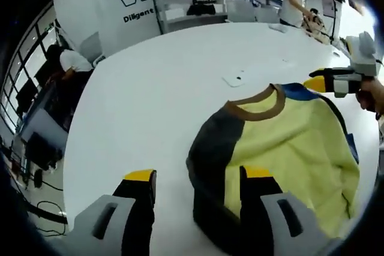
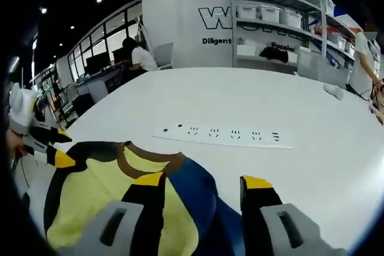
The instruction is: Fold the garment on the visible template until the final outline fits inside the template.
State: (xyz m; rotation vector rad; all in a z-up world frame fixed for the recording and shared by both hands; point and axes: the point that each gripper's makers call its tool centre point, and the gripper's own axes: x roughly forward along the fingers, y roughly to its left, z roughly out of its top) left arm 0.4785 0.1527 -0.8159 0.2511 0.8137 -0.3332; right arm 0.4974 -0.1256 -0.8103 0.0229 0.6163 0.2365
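Two grippers: both have their jaws apart and hold nothing.
Left gripper (image 1: 198,187): it hangs over the dark sleeve side of the garment (image 1: 294,142); one jaw is above the cloth, the other above bare table.
Right gripper (image 2: 204,190): it hangs over the blue sleeve side, near the brown collar (image 2: 141,157).
Garment: a yellow top with one dark sleeve and one blue sleeve, lying on the white table (image 1: 168,82), partly bunched.
Template: I cannot see any outline on the table.
Power strip (image 2: 225,134): a long white one lies just past the collar.
People: some are at desks and shelves far behind.
What could go wrong: a jaw may pinch only the top layer, so the sleeve slips out mid-fold.
Another risk: pulling hard could drag the top into the power strip.
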